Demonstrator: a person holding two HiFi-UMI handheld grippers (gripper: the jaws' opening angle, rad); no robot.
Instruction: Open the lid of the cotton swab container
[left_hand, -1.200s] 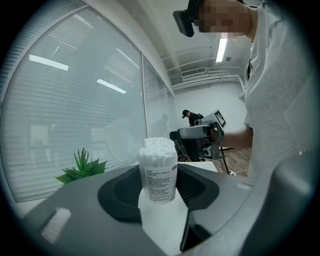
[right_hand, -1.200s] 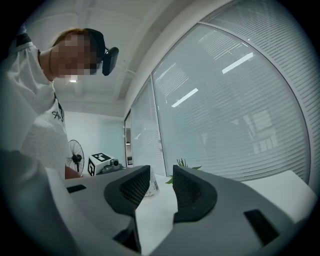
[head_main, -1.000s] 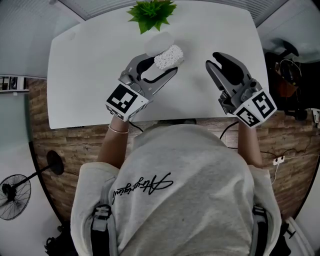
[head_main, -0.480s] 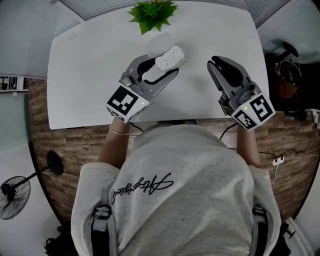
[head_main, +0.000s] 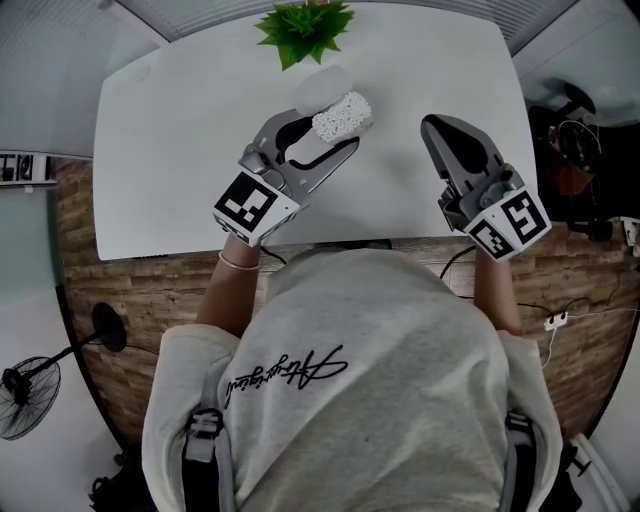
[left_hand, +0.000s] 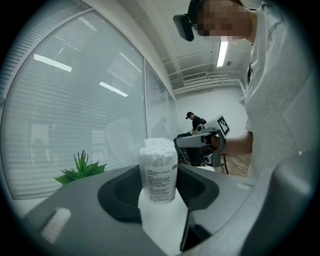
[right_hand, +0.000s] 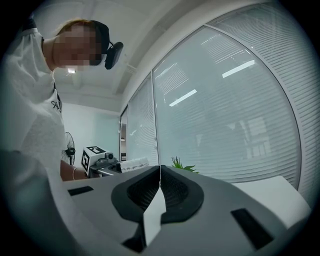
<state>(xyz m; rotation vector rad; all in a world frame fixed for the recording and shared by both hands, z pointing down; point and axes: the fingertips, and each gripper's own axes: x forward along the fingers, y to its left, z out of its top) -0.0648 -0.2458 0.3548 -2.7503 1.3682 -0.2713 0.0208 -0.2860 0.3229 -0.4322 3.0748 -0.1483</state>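
Observation:
My left gripper is shut on the cotton swab container, a clear tub lying tilted over the white table. Its clear lid stands swung back, and the white swab tips show at the mouth. In the left gripper view the container sits upright between the pads, with its printed label facing me. My right gripper hovers to the right, apart from the container. Its jaws have just been closing and now meet with nothing between them, as the right gripper view shows.
A small green plant stands at the table's far edge, just beyond the container. The table's near edge runs just behind both grippers. Beyond the table stands a window with blinds.
The right gripper's jaws went from open to fully together, empty. The left gripper and the container stayed where they were.

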